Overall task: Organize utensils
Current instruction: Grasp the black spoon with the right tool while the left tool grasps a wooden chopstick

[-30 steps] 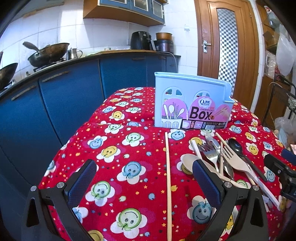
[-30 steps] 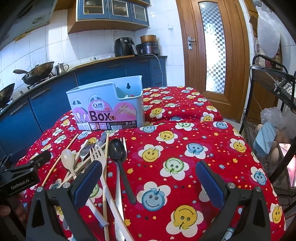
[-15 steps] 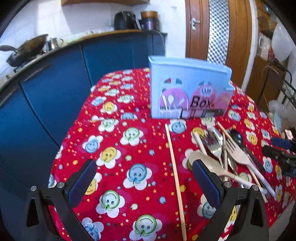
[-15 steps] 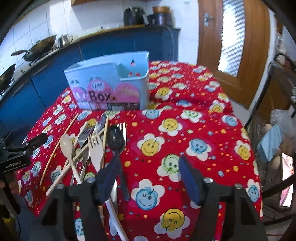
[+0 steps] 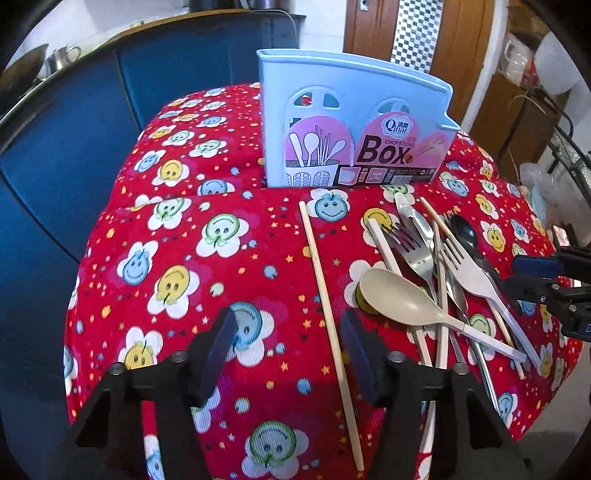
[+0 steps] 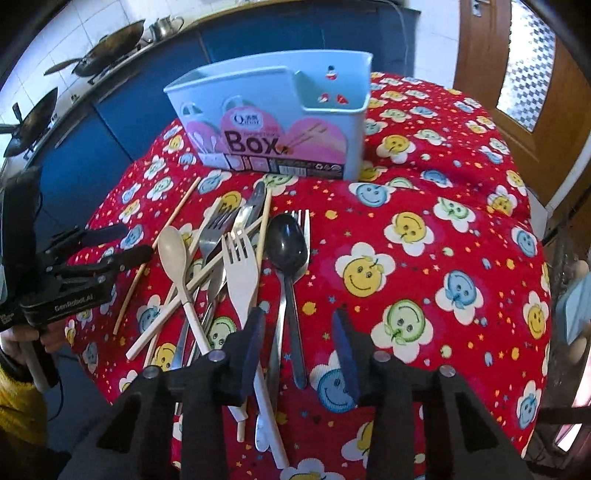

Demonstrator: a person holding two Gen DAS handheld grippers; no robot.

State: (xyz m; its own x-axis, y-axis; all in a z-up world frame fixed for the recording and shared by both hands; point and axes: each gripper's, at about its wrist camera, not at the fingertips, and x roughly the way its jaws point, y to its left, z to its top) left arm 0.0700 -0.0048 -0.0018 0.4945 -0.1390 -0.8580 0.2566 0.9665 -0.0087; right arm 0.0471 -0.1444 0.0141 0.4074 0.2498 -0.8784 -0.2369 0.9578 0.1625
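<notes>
A home kitchen is showing here. Woks (image 6: pixel 107 55) and a metal kettle (image 6: pixel 164 26) are sitting on a stove along the far blue cabinets (image 5: pixel 74 140), white wall tiles (image 6: pixel 55 44) are running behind them, and a wooden door (image 6: pixel 524 85) with patterned glass is standing at the right, beyond the cloth-covered bench (image 6: pixel 443 206).

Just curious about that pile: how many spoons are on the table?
2: a beige spoon at the pile's left, a black spoon at its right. Others may hide underneath.
</notes>
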